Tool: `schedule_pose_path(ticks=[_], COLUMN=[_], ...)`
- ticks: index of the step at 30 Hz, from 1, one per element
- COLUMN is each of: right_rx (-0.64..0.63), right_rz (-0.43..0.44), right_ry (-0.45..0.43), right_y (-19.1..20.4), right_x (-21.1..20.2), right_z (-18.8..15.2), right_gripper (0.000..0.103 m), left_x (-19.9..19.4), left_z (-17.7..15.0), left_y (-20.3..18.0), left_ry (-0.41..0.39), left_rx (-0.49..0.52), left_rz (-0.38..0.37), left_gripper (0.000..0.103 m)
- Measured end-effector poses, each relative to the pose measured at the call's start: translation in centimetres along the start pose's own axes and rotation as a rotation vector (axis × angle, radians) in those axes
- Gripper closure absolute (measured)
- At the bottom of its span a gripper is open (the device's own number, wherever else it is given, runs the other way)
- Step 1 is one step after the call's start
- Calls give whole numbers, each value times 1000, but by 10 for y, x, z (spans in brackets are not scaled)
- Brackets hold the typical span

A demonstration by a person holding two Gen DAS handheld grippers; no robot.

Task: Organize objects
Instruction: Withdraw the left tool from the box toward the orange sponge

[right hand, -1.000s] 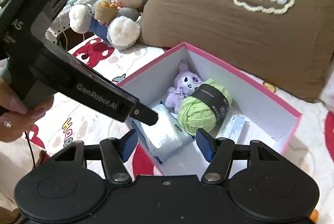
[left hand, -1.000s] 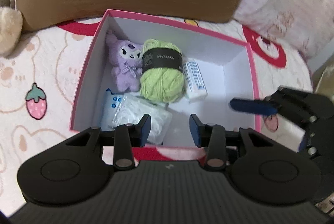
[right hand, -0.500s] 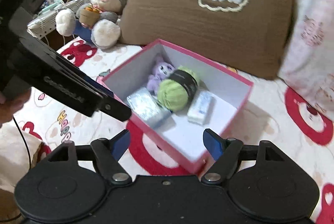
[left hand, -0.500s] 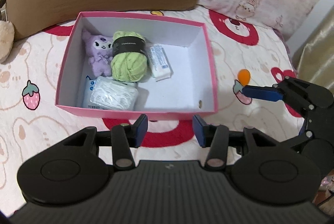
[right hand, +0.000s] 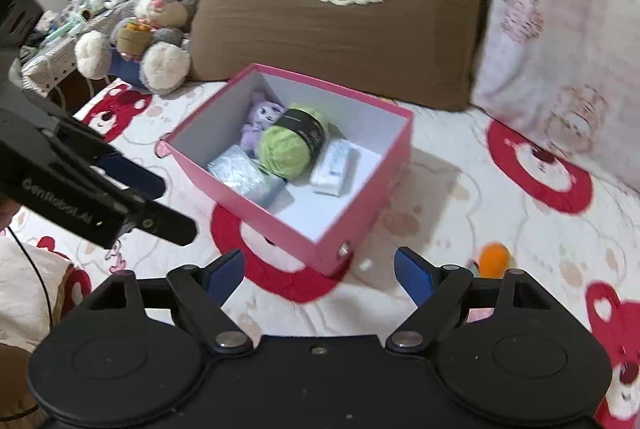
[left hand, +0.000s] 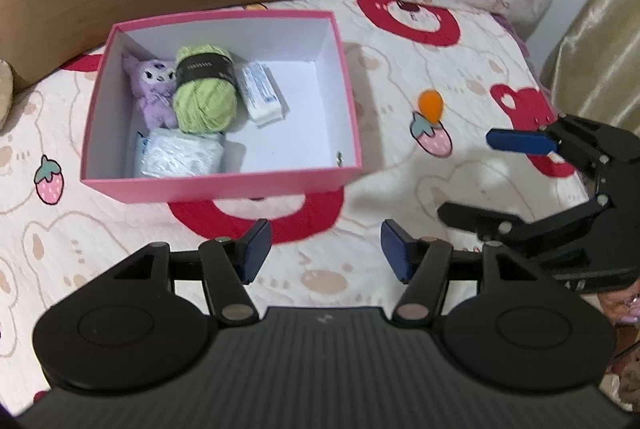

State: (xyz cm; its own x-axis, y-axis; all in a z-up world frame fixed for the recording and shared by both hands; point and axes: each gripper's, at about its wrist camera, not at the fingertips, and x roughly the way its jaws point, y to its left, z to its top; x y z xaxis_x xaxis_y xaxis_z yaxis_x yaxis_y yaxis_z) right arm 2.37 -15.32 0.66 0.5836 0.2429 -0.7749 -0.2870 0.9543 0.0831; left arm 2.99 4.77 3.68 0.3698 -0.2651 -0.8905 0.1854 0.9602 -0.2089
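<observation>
- Cardboard pink box (left hand: 224,185) on a quilted bedspread (left hand: 400,69) holds fuzzy green yarn (left hand: 205,101), a plush toy (left hand: 150,91).
- Left gripper (left hand: 324,251) and right gripper (right hand: 319,275) at six o'clock: jaws opening, empty.
- Orange ball (left hand: 430,103) lies at the box's three o'clock.

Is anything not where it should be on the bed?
Yes: a small orange thing lies alone on the bedspread, outside the pink box. The purple plush, green yarn and two packets are already inside, so it looks left out.

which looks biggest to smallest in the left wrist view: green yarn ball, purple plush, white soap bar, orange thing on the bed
1. green yarn ball
2. purple plush
3. white soap bar
4. orange thing

Yarn and plush look close in size.
</observation>
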Motion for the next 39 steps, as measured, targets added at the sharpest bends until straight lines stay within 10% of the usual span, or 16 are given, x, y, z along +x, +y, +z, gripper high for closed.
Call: schedule_pose_path(ticks=[27, 39], right_rx=[28, 36], right_rz=[-31, -80], right_ry=[7, -149], right_y=[-40, -87], right_x=[-49, -16], right_z=[-67, -84], right_gripper=[13, 13], left_x=[30, 85], left_z=[-6, 38], left_y=[-71, -99], left_ry=[47, -22], left_rx=[91, 95], left_rz=[-36, -13], left_gripper=[17, 11])
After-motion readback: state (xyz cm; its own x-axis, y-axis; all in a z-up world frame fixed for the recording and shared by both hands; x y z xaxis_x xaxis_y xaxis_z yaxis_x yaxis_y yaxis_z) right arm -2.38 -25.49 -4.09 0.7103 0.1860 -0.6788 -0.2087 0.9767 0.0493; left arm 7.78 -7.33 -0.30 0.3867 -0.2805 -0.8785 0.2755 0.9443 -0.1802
